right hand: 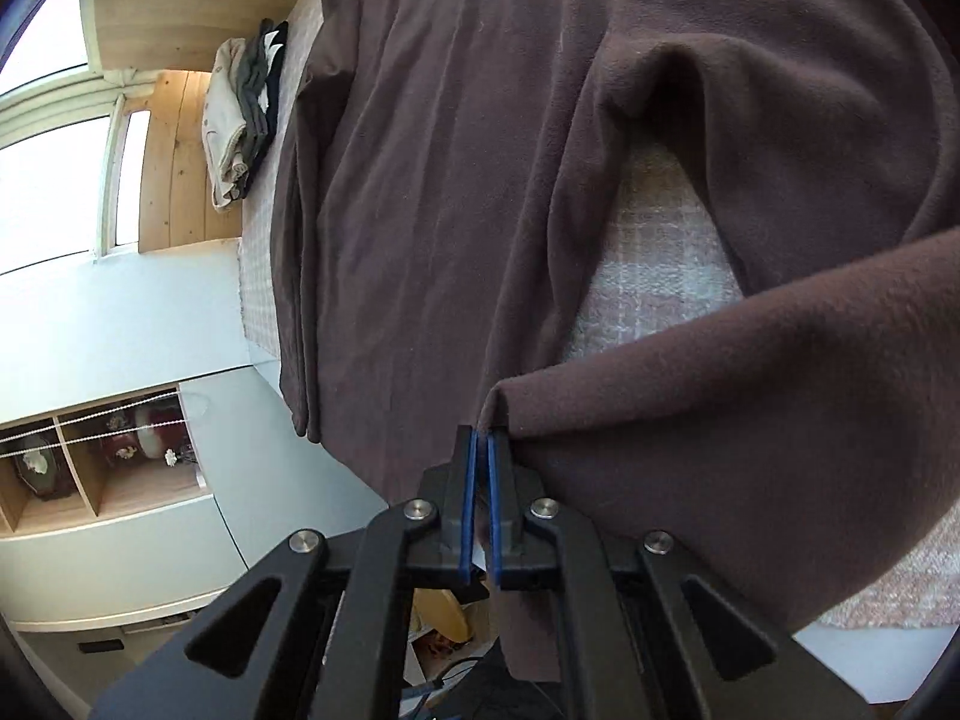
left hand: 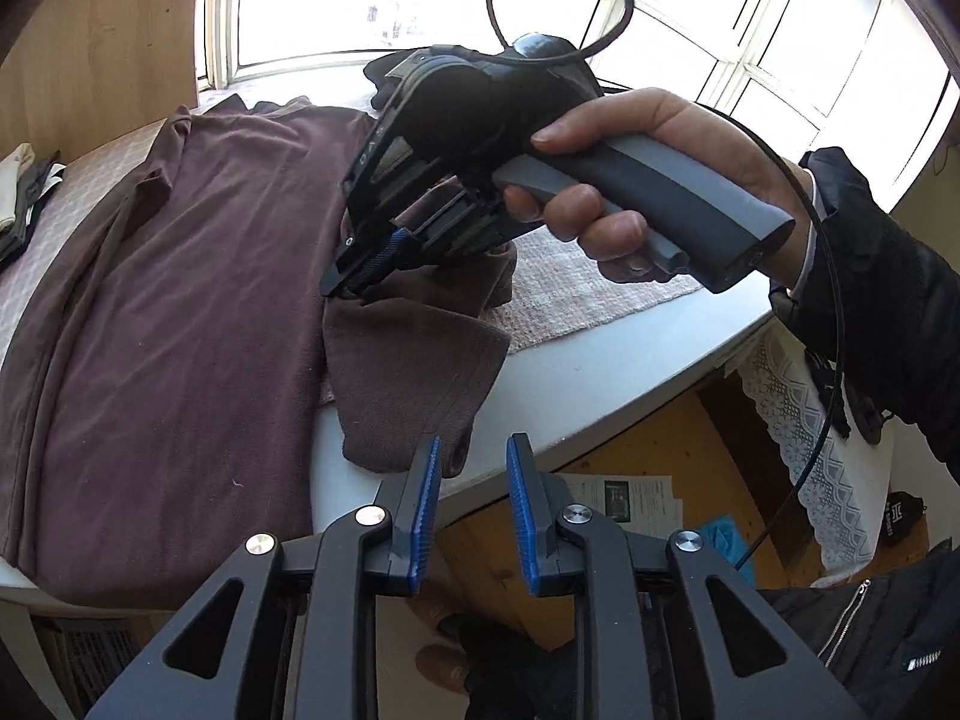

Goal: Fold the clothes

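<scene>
On a white table [left hand: 540, 384] beneath a bright window [left hand: 420, 0], a brown long-sleeved shirt [left hand: 180, 312] lay spread flat over a pale woven cloth [left hand: 576, 276], its body stretching from the near edge toward the sill. The right claw [left hand: 354, 282], gripped by a person's hand [left hand: 630, 180] in a dark sleeve, was clenched on the fabric where the shirt's right sleeve [left hand: 414, 372] met the body, with cloth bunched at its tips. The sleeve's cuff end hung over the table's near edge. From the right wrist view, the same claw [right hand: 482, 438] showed its blue pads [right hand: 465, 510] almost pressed together, a fold of the brown sleeve [right hand: 750, 420] pinched at the tips, and the woven cloth [right hand: 648, 252] visible in the gap between sleeve and body. The left claw [left hand: 474, 450] stood released, its blue-padded fingers [left hand: 426, 510] apart and holding nothing, just near the sleeve's cuff at the table edge. A small stack of folded clothes [right hand: 246, 114] sat at the far left of the table, beside a wooden wall panel [right hand: 180, 150]. A black cable [left hand: 618, 0] looped up from the right tool against the window light.
</scene>
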